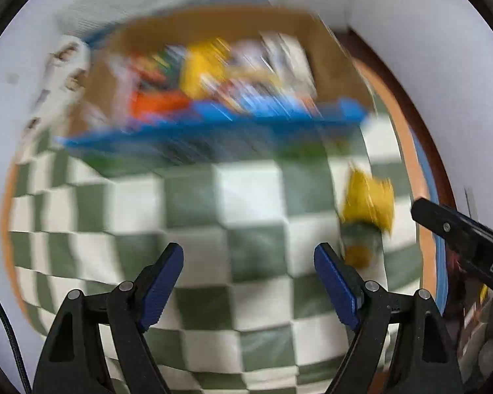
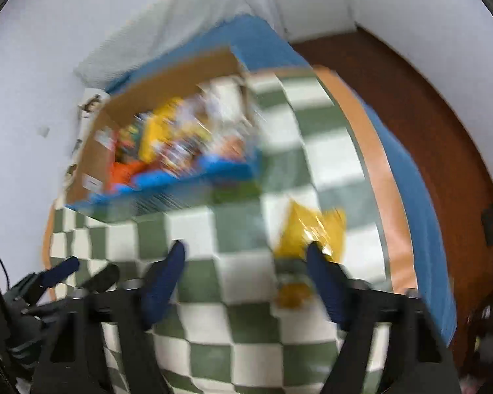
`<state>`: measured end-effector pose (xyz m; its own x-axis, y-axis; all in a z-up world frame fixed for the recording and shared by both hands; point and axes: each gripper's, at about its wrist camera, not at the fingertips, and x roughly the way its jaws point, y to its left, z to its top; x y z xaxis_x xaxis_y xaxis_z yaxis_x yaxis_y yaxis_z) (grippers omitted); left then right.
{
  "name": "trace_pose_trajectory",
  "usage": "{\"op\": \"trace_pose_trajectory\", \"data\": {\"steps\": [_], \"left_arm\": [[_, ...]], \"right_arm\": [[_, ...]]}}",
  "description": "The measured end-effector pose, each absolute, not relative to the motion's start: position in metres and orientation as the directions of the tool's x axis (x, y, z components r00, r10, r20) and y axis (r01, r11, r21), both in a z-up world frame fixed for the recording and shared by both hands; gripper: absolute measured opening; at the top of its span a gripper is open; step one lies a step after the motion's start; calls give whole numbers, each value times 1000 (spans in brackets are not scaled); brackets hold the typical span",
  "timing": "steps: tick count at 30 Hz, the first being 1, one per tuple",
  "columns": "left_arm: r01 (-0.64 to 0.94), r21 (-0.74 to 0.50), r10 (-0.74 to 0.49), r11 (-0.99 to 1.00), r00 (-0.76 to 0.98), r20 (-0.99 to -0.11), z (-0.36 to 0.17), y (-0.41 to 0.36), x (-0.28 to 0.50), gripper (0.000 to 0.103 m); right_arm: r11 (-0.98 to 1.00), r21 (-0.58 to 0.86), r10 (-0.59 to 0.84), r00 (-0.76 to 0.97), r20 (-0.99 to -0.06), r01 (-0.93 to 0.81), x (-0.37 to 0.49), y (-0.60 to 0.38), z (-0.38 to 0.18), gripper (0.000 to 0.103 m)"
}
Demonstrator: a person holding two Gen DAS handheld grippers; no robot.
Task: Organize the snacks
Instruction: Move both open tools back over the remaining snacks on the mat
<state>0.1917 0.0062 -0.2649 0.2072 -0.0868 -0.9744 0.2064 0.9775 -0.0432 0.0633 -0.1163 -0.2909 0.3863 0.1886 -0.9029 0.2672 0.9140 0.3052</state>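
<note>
Yellow snack packet [image 2: 312, 233] lies alone on the checkered cloth [image 2: 233, 229], right of centre, apart from the snack-filled cardboard box [image 2: 167, 78] at upper left. Both grippers, left gripper [image 1: 248, 285] and right gripper [image 2: 246, 282], hover with jaws apart, empty. Judgement: centre the right jaws over the packet before closing.

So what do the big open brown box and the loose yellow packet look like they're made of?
The big open brown box looks like plain matte cardboard: flat tan walls, folded flap. The loose yellow packet on the green-and-white checked cloth looks like glossy plastic film, going by its crinkled, shiny highlights; blur leaves both uncertain.
</note>
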Motion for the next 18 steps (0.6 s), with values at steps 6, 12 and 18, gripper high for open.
{"op": "trace_pose_trajectory", "data": {"steps": [6,12,18], "left_arm": [[343,-107,-114,933,-1,-994,-343,-73,188,81],[378,-160,-130,912,-106,-986,-396,-124,191,80],[399,-119,-105,909,-56,-993,-392,-134,184,59]], "right_arm": [[860,294,181,289,-940,417,20,-172,-360,61],[816,270,162,248,-955,512,-13,-216,-387,61],[847,256,165,228,-960,465,-13,-225,-390,61]]}}
